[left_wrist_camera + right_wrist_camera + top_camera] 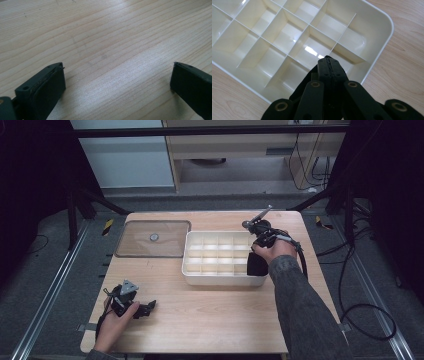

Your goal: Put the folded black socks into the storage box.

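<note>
Right gripper (329,60) poised over tray (188,270) at frame centre, jaws pressed together on nothing, tips above a lower-right cell. Best kept clear of the thin dividers, lowered straight between walls. Left gripper (142,309) resting lower left on worktop (210,315), jaws wide apart. Tray glossy cream plastic, rounded corners; worktop pale wood grain; clear lid (152,239) flat beside.

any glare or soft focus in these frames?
Right gripper view: bright glare patches on the tray floor, shut right gripper sharp. Left gripper view: broad sheen across the table, open left gripper slightly soft. High view: dim, dark surroundings, mild blur.
</note>
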